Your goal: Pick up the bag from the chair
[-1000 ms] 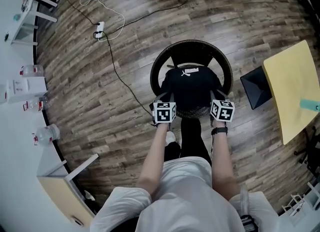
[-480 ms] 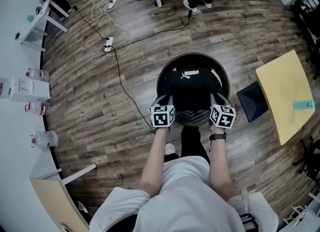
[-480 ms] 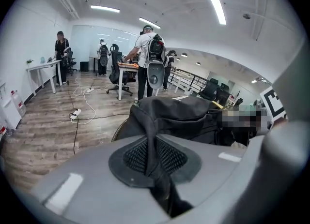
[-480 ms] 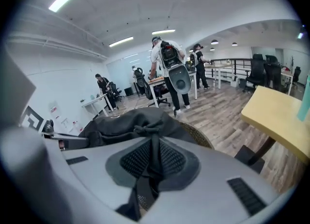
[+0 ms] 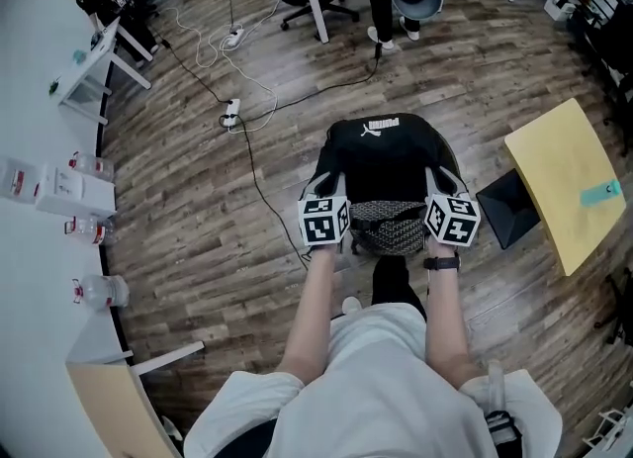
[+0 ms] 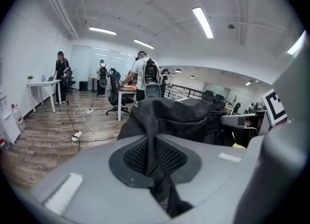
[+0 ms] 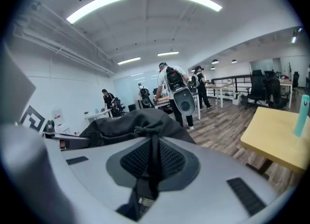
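The black bag [image 5: 384, 171] with a white logo hangs in the air between my two grippers and hides the chair beneath it. My left gripper [image 5: 322, 192] is shut on the bag's left side. In the left gripper view a fold of black fabric [image 6: 154, 156] runs pinched between the jaws. My right gripper [image 5: 441, 189] is shut on the bag's right side. In the right gripper view a bunched strip of the fabric [image 7: 153, 159] is clamped between the jaws. Both grippers sit level with each other, and the bag's patterned underside [image 5: 388, 230] sags between them.
A yellow table [image 5: 564, 179] stands at the right with a black box [image 5: 506, 211] beside it. Cables and a power strip [image 5: 230, 115] lie on the wood floor at the left. A white counter [image 5: 40, 248] with bottles runs along the left edge. People stand at desks farther back [image 6: 144, 75].
Both grippers have risen together with the bag. It has come up off the round chair, looks larger, and now covers the chair's ring.
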The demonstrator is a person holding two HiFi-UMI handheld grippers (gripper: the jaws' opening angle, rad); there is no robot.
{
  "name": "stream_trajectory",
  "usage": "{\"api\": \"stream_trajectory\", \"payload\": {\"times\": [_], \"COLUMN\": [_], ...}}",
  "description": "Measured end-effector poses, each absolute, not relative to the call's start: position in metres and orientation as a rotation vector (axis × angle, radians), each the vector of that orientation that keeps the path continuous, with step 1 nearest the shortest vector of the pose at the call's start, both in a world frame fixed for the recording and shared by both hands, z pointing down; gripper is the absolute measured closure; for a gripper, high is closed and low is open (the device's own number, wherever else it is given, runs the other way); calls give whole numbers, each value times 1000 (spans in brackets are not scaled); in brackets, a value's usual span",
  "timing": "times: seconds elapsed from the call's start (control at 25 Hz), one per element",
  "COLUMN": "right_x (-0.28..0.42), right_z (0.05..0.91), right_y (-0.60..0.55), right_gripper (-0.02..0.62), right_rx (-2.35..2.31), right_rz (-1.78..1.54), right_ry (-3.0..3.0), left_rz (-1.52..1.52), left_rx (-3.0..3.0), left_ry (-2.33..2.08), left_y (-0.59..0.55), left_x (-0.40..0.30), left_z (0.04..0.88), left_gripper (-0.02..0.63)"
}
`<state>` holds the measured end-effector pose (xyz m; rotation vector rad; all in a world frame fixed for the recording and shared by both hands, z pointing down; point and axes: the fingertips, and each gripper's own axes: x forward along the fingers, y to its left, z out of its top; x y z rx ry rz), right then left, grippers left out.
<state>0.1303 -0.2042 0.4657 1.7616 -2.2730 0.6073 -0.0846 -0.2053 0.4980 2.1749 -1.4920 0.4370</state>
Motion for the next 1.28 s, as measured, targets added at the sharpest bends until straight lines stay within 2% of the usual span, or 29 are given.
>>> {"api": "stream_trajectory", "payload": {"times": [0.68,1.28], "right_x": [107,102], "right_z": [315,232], "right_y": [-163,-123], "right_gripper": [551,552], "right_rx": [1873,1933], "right_rz": [255,-34], "right_ry": [-2483,-2560], "left_rz": [178,7], "left_rx": [2394,2557], "left_ry": [-1630,-1721], "left_y": [-175,-145], "left_x": [-107,-111], "left_z": [361,274], "left_gripper": [568,568]}}
